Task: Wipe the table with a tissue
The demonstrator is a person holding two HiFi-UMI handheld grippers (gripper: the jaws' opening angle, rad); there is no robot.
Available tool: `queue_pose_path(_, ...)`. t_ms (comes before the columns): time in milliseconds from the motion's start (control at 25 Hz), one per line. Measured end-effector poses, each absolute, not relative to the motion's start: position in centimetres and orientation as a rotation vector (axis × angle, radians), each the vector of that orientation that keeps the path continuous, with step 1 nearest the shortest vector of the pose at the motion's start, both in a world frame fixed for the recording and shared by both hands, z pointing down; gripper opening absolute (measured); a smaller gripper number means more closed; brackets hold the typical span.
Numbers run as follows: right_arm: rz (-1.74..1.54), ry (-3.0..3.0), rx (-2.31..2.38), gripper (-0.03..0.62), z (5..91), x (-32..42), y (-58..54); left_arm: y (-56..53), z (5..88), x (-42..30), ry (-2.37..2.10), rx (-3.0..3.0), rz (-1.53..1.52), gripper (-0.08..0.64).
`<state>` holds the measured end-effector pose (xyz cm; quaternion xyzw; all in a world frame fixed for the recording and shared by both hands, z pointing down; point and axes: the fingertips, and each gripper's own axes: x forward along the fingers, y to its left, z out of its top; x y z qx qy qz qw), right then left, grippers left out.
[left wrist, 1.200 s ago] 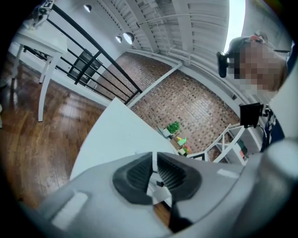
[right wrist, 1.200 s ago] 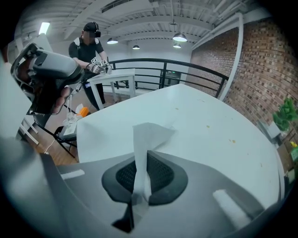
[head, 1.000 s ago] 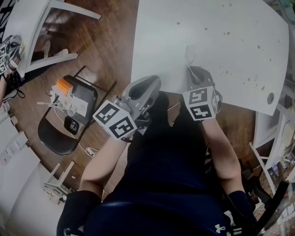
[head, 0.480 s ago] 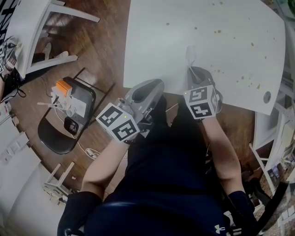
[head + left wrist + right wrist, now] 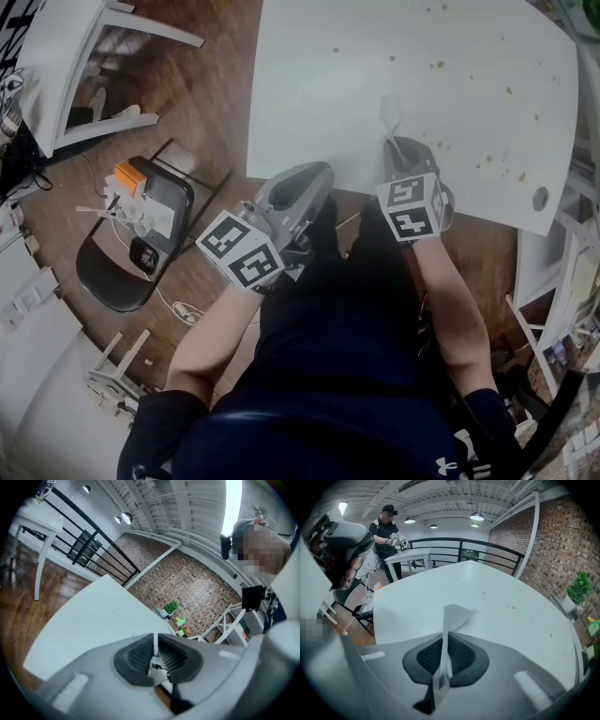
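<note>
The white table (image 5: 309, 84) carries scattered brown specks (image 5: 437, 65) towards its right side. A white tissue (image 5: 388, 112) stands crumpled on the tabletop near the front edge, and my right gripper (image 5: 395, 142) is shut on it, pointing steeply down. In the right gripper view the tissue (image 5: 451, 620) runs as a thin fold between the dark pads of the right gripper (image 5: 444, 654), and specks (image 5: 513, 606) lie farther out. My left gripper (image 5: 314, 172) hovers at the table's near edge, left of the right one. The left gripper (image 5: 154, 649) has its pads together, with nothing held.
A black chair (image 5: 112, 272) with an orange item and small things on it stands on the wood floor at the left. Another white table (image 5: 56, 47) is at the far left. The table has a round hole (image 5: 540, 198) near its right edge. A person (image 5: 388, 529) works at a far table.
Both grippers have shifted a little to the right along the table's near edge. The tissue moved with the right gripper, closer to the specks. Neither gripper's jaws changed.
</note>
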<state>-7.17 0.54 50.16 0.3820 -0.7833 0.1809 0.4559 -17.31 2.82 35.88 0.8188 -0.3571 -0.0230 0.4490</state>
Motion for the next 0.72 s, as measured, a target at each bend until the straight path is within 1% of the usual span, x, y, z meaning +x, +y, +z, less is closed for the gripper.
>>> queue_pose_path(720,0.478,-1.913,0.985,0.011,50.1,-4.0,1.4,3.1,35.5,-14.7,-0.857,2.038,-0.040,0.017)
